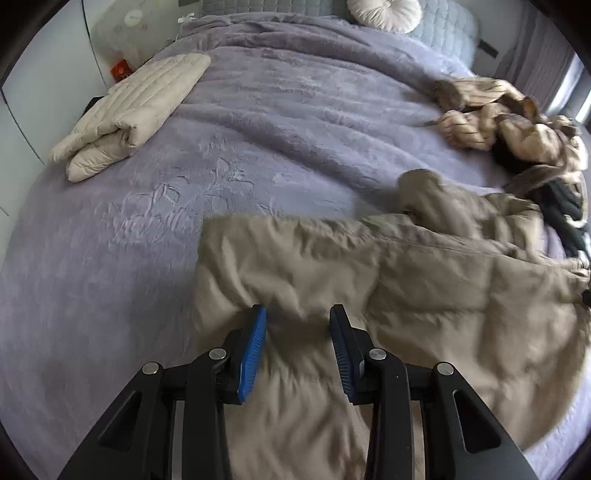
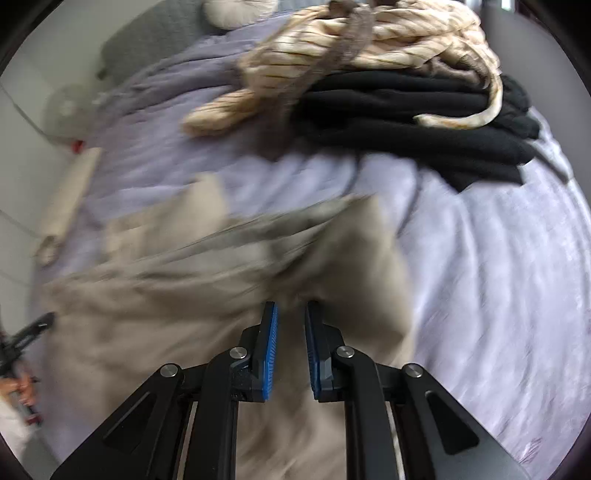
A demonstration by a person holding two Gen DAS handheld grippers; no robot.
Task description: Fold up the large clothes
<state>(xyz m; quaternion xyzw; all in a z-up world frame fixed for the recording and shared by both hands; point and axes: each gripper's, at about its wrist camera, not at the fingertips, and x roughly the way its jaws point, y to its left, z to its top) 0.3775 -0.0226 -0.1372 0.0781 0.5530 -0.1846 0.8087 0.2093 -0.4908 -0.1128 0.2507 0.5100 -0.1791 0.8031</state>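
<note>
The beige coat (image 1: 369, 280) lies spread on the bed (image 1: 258, 122), at its near edge. The left tool (image 1: 298, 314) hangs over the coat, pads apart, nothing pinched. The right tool (image 2: 291, 310) has pads narrowly apart above a coat fold; whether it grips is unclear. A folded coat (image 1: 129, 110) lies far left of the beige coat; a clothes pile (image 2: 388, 74) lies beyond it.

Lilac-covered bed (image 1: 258, 122), grey quilted headboard (image 1: 443, 26), white wall (image 1: 55, 55), daylit window (image 1: 569, 85).
</note>
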